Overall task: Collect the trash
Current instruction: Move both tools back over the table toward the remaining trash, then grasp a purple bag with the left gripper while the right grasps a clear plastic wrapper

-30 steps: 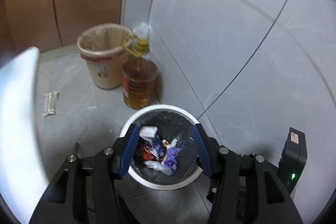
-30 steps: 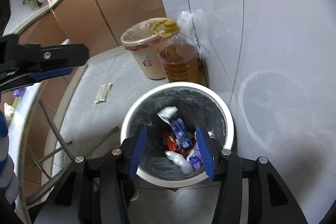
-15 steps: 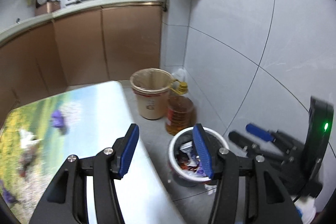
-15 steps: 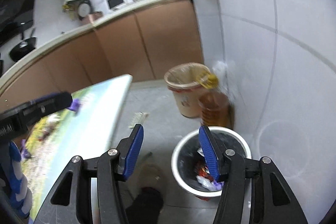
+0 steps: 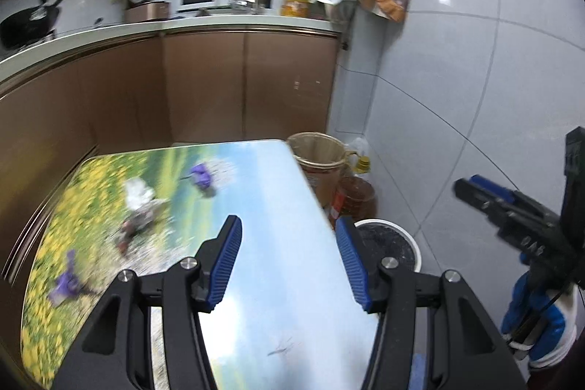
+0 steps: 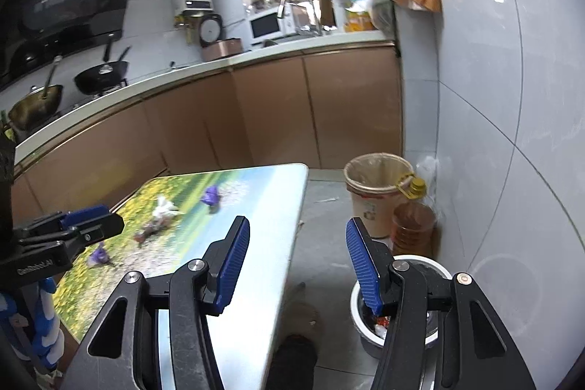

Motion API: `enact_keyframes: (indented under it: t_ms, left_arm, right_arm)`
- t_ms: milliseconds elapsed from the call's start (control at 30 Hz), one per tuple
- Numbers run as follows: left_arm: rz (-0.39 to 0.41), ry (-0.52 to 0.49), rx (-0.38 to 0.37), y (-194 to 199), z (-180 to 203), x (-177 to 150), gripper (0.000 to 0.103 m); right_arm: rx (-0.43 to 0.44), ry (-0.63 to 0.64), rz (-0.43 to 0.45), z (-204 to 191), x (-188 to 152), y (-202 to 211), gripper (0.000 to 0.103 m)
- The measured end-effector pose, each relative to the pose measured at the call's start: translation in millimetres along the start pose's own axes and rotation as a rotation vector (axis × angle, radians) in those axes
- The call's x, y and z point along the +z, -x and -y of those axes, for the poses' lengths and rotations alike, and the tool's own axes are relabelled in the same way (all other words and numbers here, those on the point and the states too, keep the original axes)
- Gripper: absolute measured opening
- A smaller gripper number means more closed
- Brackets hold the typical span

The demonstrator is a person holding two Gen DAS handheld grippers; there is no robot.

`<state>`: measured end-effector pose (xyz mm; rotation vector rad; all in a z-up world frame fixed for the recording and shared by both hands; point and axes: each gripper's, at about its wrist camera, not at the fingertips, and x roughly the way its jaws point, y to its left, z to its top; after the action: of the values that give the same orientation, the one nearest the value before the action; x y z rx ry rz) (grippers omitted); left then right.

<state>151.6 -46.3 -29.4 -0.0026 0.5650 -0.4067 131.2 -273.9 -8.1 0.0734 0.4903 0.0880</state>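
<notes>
Several scraps of trash lie on the landscape-print table (image 5: 278, 207): a purple wrapper (image 5: 200, 175), a white crumpled piece (image 5: 138, 193), a dark reddish piece (image 5: 128, 232) and a second purple wrapper (image 5: 65, 283). They also show in the right wrist view: purple wrapper (image 6: 211, 195), white piece (image 6: 163, 206). The white trash bin (image 6: 424, 271) stands on the floor right of the table, with wrappers inside. My left gripper (image 5: 289, 264) is open and empty above the table's near end. My right gripper (image 6: 298, 262) is open and empty above the table's right edge and the floor.
A tan lined bucket (image 6: 378, 192) and an oil bottle (image 6: 415, 220) stand by the tiled wall behind the bin. Brown kitchen cabinets (image 6: 274, 119) run behind the table. A dark shoe (image 6: 294, 364) is on the floor below.
Both grippers have lifted up and away from the bin and swung left over the table. The bin, which filled the views, now sits low at the right.
</notes>
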Motion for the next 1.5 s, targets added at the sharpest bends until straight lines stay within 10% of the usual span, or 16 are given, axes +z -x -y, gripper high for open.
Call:
enact_keyframes:
  t_ms: [500,867,1500]
  left_arm:
    - [0.045,0.151,0.206,58.6,-123.8,-49.6,0.055]
    - [-0.07,0.231,0.325,25.1,-224.0,-90.7,0.059]
    - [-0.202,0.208,0.265,-59.2,-301.6,-105.7,0.051]
  right_arm:
    - [0.11,0.105,-0.02,-64.5,2.4,10.7,0.056]
    - [0.171,0.154,-0.152,-103.3,-3.1,-66.8,0.056]
    - [0.34,0.217,-0.382,-198.1,-26.3,-229.3,0.056]
